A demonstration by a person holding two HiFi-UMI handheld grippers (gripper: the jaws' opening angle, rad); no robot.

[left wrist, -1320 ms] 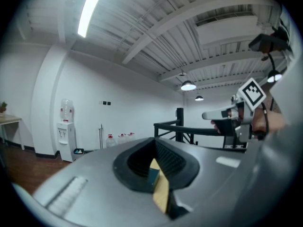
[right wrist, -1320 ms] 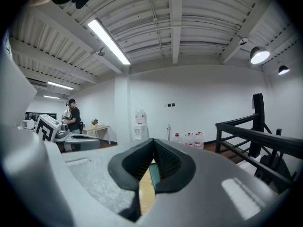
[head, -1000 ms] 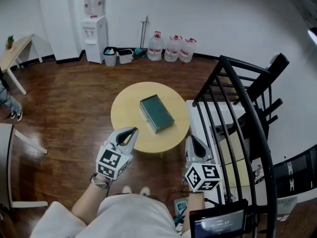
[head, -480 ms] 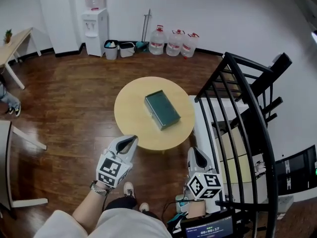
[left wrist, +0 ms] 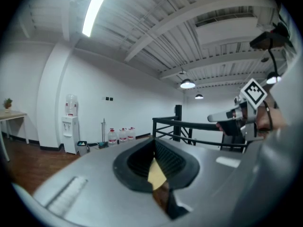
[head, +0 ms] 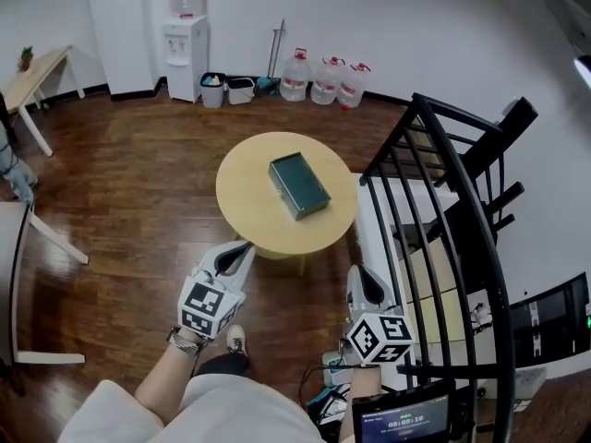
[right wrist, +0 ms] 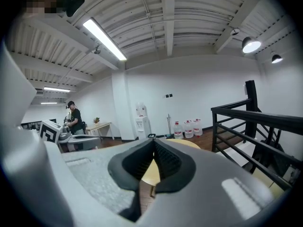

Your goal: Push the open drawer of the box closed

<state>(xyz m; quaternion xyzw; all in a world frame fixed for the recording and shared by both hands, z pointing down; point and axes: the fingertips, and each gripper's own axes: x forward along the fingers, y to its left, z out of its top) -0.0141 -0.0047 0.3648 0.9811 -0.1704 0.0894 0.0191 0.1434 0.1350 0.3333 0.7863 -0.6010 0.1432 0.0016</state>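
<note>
A dark green box (head: pixel 299 185) lies on the round yellow table (head: pixel 249 212), long side running diagonally; it is too small to tell how its drawer stands. My left gripper (head: pixel 242 248) hovers shut and empty just short of the table's near edge, over the wooden floor. My right gripper (head: pixel 362 274) is also shut and empty, lower right of the table beside the railing. In the left gripper view the left gripper (left wrist: pixel 154 151) has its pads pressed together, a sliver of the table (left wrist: pixel 156 175) showing below them. The right gripper (right wrist: pixel 154 151) looks the same, with the table (right wrist: pixel 185 144) behind it.
A black metal railing (head: pixel 445 209) curves along the right, with a white cabinet (head: pixel 385 240) under it, next to the table. Water bottles (head: pixel 323 81), a dispenser (head: pixel 185 42) and small bins (head: pixel 226 90) line the far wall. A wooden desk (head: pixel 35 77) stands far left.
The table and box sit farther up the view and farther from both grippers than a second ago. The left gripper's tip no longer overlaps the table edge. Both grippers stayed shut.
</note>
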